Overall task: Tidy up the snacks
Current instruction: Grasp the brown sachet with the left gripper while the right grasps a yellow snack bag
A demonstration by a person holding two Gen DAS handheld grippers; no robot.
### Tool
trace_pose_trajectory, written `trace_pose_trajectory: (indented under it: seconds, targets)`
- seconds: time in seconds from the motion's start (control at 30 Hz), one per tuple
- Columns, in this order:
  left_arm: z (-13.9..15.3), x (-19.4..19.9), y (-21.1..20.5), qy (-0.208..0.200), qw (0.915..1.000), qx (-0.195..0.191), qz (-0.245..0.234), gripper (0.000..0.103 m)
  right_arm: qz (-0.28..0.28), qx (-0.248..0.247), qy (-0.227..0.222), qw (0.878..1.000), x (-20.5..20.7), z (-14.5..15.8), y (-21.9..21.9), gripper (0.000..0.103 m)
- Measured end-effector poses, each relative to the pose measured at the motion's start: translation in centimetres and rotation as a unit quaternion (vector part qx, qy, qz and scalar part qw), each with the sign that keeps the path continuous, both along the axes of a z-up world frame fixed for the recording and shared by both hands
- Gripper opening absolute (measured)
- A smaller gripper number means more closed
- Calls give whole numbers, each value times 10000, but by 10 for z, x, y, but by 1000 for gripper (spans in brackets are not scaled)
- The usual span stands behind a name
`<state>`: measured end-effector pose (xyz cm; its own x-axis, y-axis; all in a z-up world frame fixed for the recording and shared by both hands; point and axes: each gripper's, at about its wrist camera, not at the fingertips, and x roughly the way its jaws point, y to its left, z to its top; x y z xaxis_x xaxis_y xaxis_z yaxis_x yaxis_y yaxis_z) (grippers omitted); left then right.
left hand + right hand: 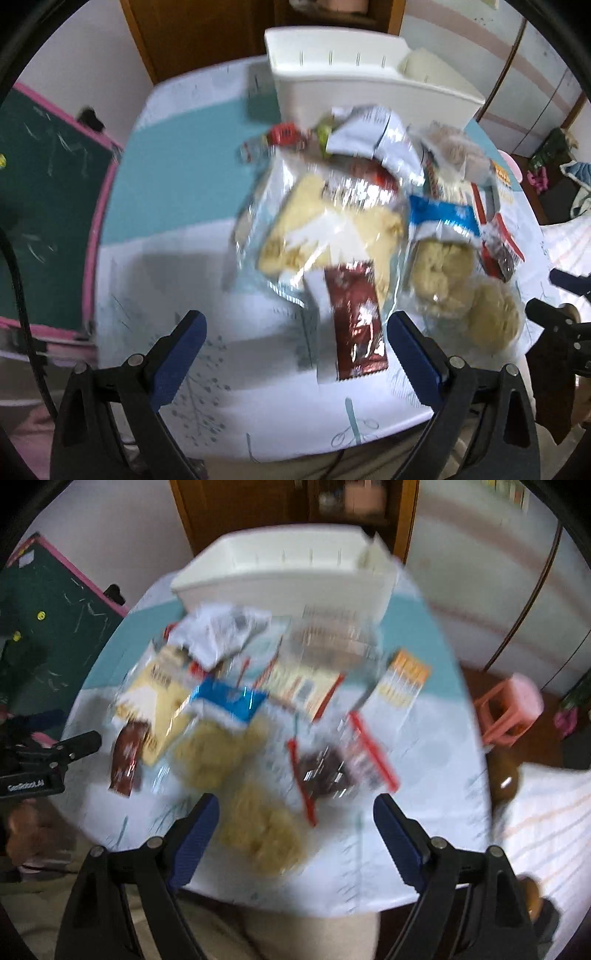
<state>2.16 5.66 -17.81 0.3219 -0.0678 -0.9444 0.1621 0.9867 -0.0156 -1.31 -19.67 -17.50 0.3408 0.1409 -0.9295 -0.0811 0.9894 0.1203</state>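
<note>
A pile of packaged snacks lies on the round table (166, 184). A dark red bar wrapper (356, 325) lies nearest my left gripper (295, 332), which is open and empty above the table's near edge. Behind it lie a clear bag of yellow cake slices (325, 229) and a blue-topped bag of pale cookies (443, 254). In the right wrist view the cookies (258, 827) lie just ahead of my open, empty right gripper (295, 816), beside a red-edged dark snack pack (325, 771). A white plastic bin (354, 77) stands at the far side, also in the right wrist view (288, 572).
A green chalkboard with a pink frame (48, 192) stands left of the table. A pink stool (509, 709) stands on the floor to the right. The left gripper (51, 753) shows at the left edge of the right wrist view. Both views are motion-blurred.
</note>
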Motion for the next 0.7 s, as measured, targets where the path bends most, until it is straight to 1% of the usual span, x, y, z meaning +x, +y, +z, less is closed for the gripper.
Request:
trace_pose_trajectory:
  seconds: [0.13, 0.23, 0.37, 0.5, 0.57, 0.7]
  targets:
    - [-21, 2, 7, 411, 9987, -287, 77, 98, 6, 226, 292, 9993, -2, -17, -5, 86]
    - [-31, 2, 6, 603, 9973, -397, 97, 98, 205, 341, 401, 9984, -2, -21, 0, 86]
    - [-40, 3, -4, 661, 9972, -337, -57, 98, 498, 260, 427, 9975, -1, -26, 11, 86]
    - [-43, 5, -16, 619, 9976, -241, -170, 98, 743, 88, 457, 9961, 2, -33, 25, 86]
    - [-44, 8, -20, 630, 9976, -232, -147, 98, 847, -31, 439, 9954, 4, -36, 33, 86]
    - [-45, 16, -22, 770, 9964, -362, -18, 98, 1129, -202, 426, 9925, 5, -41, 51, 86]
